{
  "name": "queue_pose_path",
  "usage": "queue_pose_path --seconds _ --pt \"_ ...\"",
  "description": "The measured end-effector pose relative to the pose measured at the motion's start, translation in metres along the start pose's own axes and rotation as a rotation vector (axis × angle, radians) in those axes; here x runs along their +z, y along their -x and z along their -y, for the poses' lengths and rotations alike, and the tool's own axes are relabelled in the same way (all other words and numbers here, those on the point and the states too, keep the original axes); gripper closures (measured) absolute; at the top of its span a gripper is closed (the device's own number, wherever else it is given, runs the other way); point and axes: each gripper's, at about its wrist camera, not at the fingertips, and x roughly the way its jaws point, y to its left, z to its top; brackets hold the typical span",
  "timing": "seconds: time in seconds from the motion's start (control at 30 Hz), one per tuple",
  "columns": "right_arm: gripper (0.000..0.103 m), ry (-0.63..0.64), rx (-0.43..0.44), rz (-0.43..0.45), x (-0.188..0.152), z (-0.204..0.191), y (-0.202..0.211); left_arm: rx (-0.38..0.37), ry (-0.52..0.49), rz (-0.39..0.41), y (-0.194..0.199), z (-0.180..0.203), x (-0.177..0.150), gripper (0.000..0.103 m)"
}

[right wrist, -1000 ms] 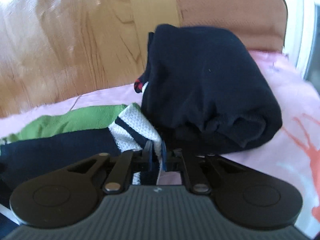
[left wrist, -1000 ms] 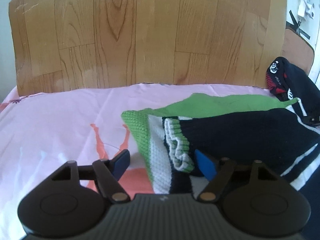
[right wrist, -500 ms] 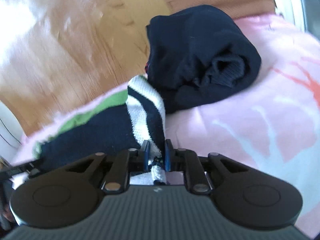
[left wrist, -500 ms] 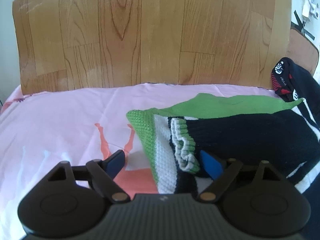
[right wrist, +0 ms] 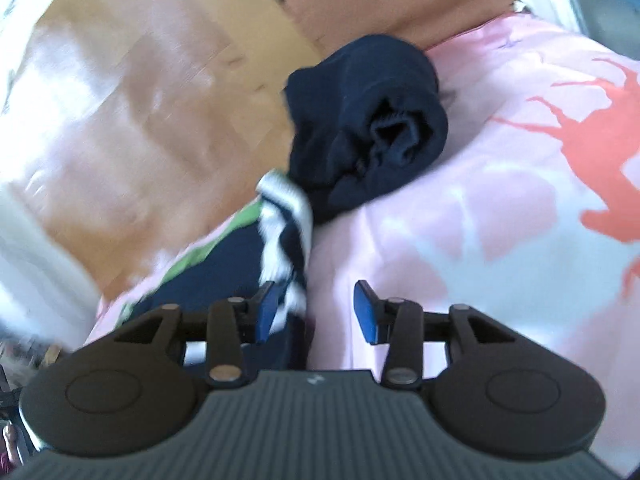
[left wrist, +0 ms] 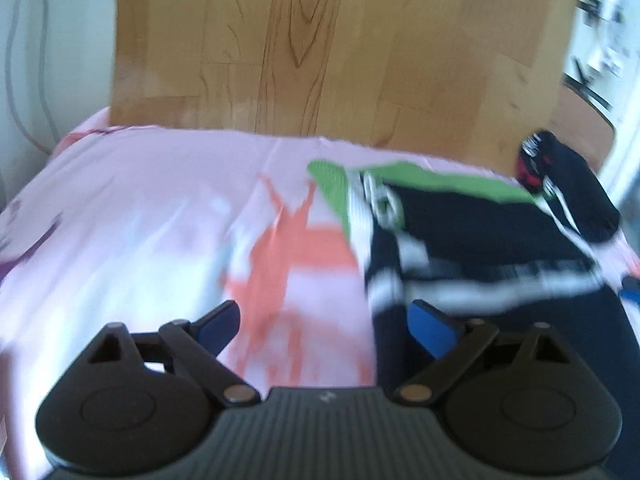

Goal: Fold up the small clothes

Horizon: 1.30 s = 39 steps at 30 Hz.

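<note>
The left tool (left wrist: 324, 320) is spreading wide with nothing between its blue pads, over the pink sheet (left wrist: 140, 220) just left of the sweater (left wrist: 480, 240). The right tool (right wrist: 316, 312) is opening too; the sweater's striped hem lies against its left pad but is no longer pinched.

The likely trouble is the hem catching on that left pad as the right tool pulls away, dragging the fold open. The loose knit could also spring back by itself, since nothing pins it down.

The sweater is a navy knit with white stripes and a green band, lying flat and partly folded toward the bed's far right side, below the wooden headboard (left wrist: 320, 48). Its right end touches a rolled dark garment (right wrist: 368, 120) near the far right corner.
</note>
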Motion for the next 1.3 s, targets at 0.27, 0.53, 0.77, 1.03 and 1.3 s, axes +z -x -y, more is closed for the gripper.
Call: queue_pose_path --seconds 0.27,0.53,0.77,1.03,1.3 --pt "0.057 0.189 0.043 -0.079 -0.028 -0.022 0.027 0.088 0.028 -0.025 0.050 0.008 -0.064 0.012" --pt "0.096 0.248 -0.043 -0.063 -0.044 -0.018 0.032 0.169 -0.055 -0.030 0.050 0.045 -0.065 0.085" --pt "0.083 0.170 0.012 -0.112 -0.046 -0.007 0.071 0.150 -0.065 -0.093 0.067 0.048 -0.074 0.049" --pt "0.060 0.093 0.168 -0.309 -0.067 0.017 0.136 0.001 0.014 -0.224 0.109 0.039 -0.104 0.046" --pt "0.061 0.091 0.251 -0.410 -0.092 0.025 0.146 -0.033 -0.033 -0.292 0.130 0.057 -0.127 0.043"
